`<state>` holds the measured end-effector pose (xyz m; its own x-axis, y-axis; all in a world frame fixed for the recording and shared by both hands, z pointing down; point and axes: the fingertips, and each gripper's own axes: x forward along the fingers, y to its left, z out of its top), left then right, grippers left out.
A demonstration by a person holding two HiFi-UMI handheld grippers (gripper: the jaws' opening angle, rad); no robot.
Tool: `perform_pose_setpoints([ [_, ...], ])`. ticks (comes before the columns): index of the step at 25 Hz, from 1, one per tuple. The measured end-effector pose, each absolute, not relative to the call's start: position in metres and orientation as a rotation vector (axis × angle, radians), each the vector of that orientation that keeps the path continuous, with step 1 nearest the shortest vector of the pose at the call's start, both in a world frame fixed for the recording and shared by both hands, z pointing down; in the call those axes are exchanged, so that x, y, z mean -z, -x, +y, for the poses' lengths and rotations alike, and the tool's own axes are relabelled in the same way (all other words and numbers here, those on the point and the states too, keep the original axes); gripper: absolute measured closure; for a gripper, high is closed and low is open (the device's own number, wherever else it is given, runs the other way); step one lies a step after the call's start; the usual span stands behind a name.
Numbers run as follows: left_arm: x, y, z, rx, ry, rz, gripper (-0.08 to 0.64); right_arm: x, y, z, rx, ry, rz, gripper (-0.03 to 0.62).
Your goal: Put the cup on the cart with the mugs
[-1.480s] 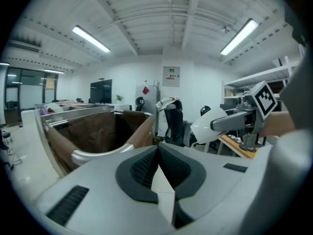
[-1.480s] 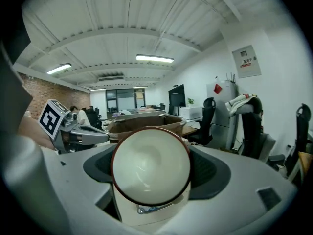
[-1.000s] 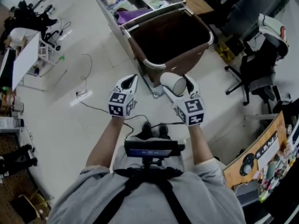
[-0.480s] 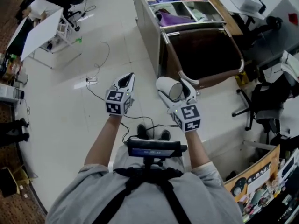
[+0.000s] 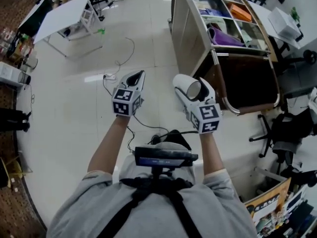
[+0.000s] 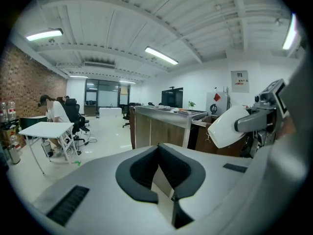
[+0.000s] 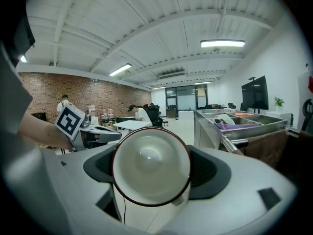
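White, dark-rimmed cup (image 5: pixel 183 84) held sideways between the right tongs (image 5: pixel 190 89).

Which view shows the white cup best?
Right gripper view: the white, dark-rimmed cup fills the centre, mouth facing the camera, held between the jaws. Head view shows it small, lying sideways; left gripper view, only its outer wall.

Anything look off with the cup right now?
The cup lies sideways in the right gripper, its mouth facing back at that gripper's camera. It looks empty, with no spill or damage visible.
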<state>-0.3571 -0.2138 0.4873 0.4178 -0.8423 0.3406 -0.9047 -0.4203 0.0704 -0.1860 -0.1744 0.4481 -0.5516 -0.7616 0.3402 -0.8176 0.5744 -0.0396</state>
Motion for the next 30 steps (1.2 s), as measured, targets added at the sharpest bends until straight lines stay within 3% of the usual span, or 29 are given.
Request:
perform_pose_setpoints([
  [11, -0.492, 0.404, -0.297, -0.348, -2.364, -1.600, 0.557, -0.446, 0.237, -0.286, -0.244, -1.207, -2.560, 0.173],
  [30, -0.462, 0.418, -0.488, -0.368, -2.363, -1.674, 0.557, -0.434, 0.276, -0.463, -0.242, -1.092, -2.618, 0.173],
])
